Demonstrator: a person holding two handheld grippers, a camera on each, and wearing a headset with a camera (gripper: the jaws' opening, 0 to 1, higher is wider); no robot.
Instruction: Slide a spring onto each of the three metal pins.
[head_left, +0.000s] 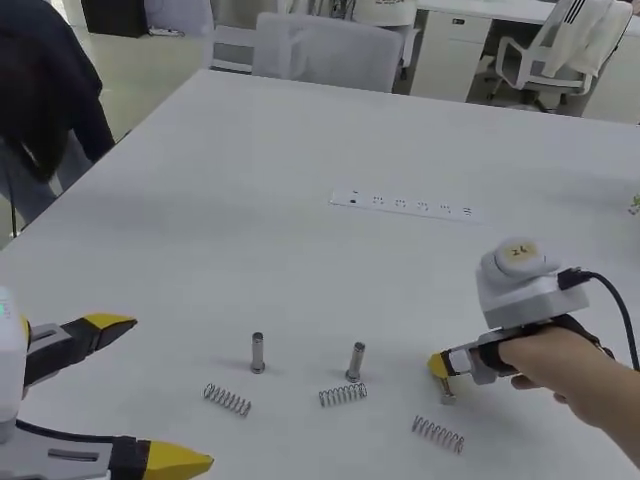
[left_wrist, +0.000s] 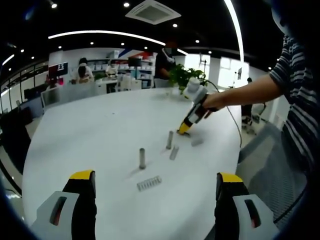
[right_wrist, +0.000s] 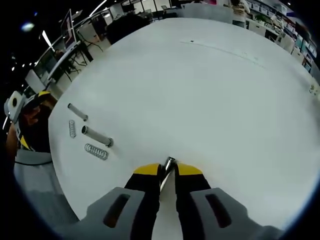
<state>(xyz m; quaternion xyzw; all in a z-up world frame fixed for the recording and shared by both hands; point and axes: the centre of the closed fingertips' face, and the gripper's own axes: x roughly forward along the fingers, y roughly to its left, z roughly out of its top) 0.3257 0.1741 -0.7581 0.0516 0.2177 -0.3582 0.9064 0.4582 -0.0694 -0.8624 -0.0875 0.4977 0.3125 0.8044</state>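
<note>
Three springs, and none of them is on a pin yet, going by how they lie. The right gripper (head_left: 440, 366) has its fingers clamped on the third pin (right_wrist: 169, 167), the one furthest right on the counter (head_left: 300, 150). Most of it is hidden behind the yellow tips, so I can't swear it's dead upright. The left gripper (head_left: 170, 392) has its fingers spread wide with nothing in them, low at the near left edge.

What matters imo: the left pin (head_left: 257, 352) and middle pin (head_left: 355, 360) stand upright, while the left spring (head_left: 227, 400), middle spring (head_left: 343, 394) and right spring (head_left: 438, 434) all lie flat, each just on the near side of its pin. So the long axes are crossed, and a spring has to be tipped up on end before it'll drop over a pin. The left spring is closest to the open fingers, off toward their right, so I'd guess the left hand takes that one.

Writing: a round sticker (head_left: 520, 252) on top of the right gripper has a mark too small to read. The socket strip (head_left: 400, 204) set in the counter shows no label I can make out.
</note>
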